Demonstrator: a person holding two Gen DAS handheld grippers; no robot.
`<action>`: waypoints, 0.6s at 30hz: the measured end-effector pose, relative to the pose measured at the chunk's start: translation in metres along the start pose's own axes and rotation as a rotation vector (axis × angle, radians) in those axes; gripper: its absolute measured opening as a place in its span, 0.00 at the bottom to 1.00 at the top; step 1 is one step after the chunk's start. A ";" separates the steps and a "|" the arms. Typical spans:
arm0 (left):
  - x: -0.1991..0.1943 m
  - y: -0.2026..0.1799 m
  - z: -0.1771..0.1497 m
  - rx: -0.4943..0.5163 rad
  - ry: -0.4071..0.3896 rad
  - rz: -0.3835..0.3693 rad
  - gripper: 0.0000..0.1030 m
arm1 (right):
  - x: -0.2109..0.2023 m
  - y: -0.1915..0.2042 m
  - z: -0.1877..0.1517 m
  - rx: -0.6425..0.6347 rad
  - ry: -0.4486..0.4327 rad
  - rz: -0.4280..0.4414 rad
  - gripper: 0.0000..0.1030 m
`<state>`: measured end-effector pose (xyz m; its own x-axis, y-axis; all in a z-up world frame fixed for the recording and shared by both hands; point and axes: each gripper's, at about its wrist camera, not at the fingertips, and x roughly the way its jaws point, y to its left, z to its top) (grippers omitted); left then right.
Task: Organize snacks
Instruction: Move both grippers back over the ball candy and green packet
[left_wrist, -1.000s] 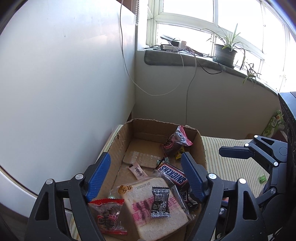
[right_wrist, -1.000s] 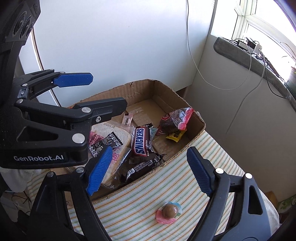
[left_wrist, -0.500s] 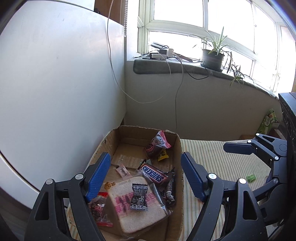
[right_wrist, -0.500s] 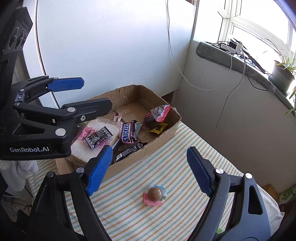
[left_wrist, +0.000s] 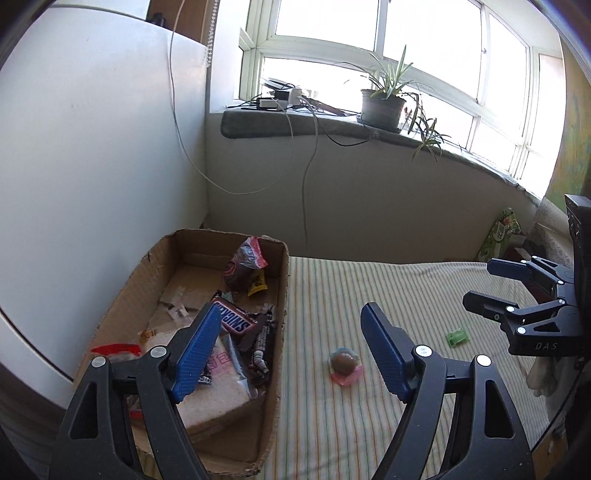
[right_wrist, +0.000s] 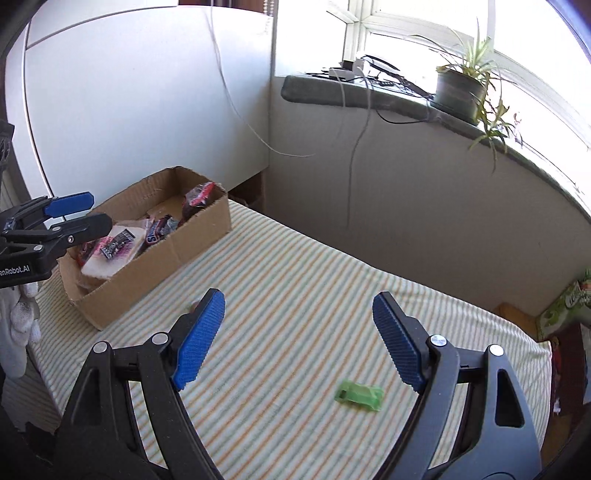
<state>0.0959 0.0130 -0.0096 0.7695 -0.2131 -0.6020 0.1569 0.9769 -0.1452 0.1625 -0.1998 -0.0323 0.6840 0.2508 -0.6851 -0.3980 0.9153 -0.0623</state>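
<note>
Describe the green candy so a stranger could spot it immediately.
Start at the cardboard box on the striped tablecloth. Move away from it across the bare cloth to the small green candy. It lies alone and is the only green snack; the other loose sweet is round and brown.

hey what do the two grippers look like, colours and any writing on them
Both the left gripper and the right gripper have black angular frames with silver rivets and ribbed blue pads. Seen from the other camera, the left reads "GenRobot.AI", the right "DAS". A white glove shows.
</note>
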 end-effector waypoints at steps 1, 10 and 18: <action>0.001 -0.005 -0.003 0.000 0.007 -0.012 0.72 | -0.003 -0.010 -0.006 0.021 0.002 -0.017 0.82; 0.023 -0.041 -0.031 0.018 0.088 -0.075 0.57 | -0.010 -0.070 -0.059 0.123 0.061 -0.101 0.82; 0.049 -0.056 -0.051 0.028 0.168 -0.060 0.57 | 0.021 -0.066 -0.087 0.090 0.163 -0.054 0.82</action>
<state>0.0935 -0.0532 -0.0713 0.6445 -0.2686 -0.7159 0.2187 0.9619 -0.1640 0.1503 -0.2826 -0.1057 0.5921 0.1526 -0.7913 -0.3016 0.9525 -0.0419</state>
